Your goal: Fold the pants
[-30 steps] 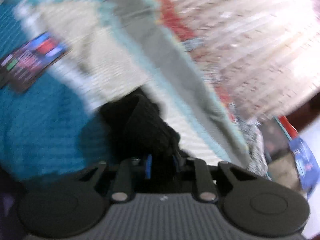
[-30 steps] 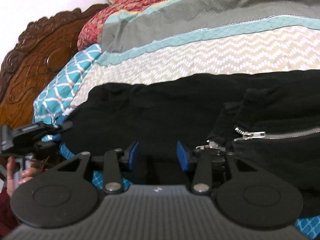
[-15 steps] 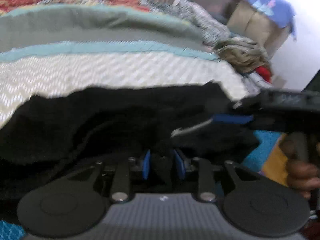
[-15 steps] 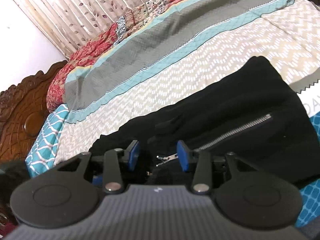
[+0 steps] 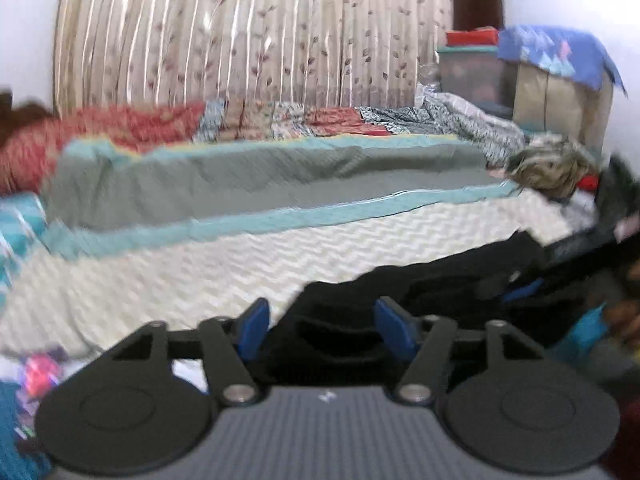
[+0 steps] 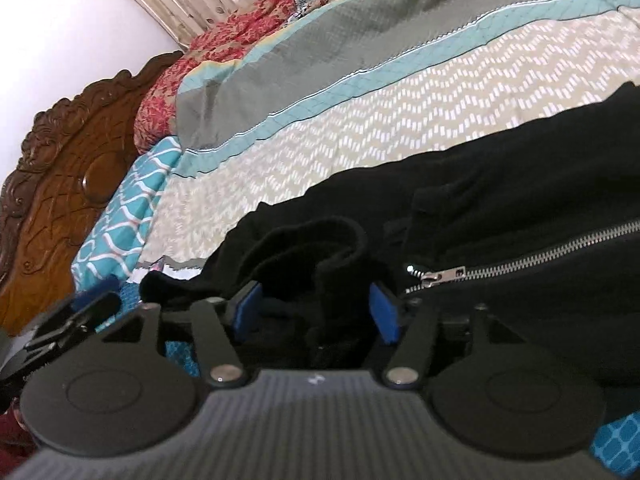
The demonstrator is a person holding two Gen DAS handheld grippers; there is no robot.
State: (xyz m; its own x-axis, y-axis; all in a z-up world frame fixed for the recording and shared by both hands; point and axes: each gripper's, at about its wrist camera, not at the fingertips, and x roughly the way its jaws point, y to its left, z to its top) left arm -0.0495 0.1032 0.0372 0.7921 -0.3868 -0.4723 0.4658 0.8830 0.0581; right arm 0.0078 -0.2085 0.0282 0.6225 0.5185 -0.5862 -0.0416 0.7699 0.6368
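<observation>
The black pants lie folded over on the bed's chevron cover, with a silver zipper showing at the right. In the left wrist view the pants lie just ahead and to the right. My left gripper is open, its blue pads wide apart over the pants' near edge, holding nothing. My right gripper is open too, with a cuff of black cloth lying loose between its pads. The right gripper also shows at the right edge of the left wrist view.
The bed has a striped cover of grey, teal and beige bands. A carved wooden headboard stands at the left. Curtains, boxes and a heap of clothes are behind the bed.
My left gripper has let go of the black cloth and opened wide, and its view has swung level toward the curtain. My right gripper has moved closer over the pants and stays open.
</observation>
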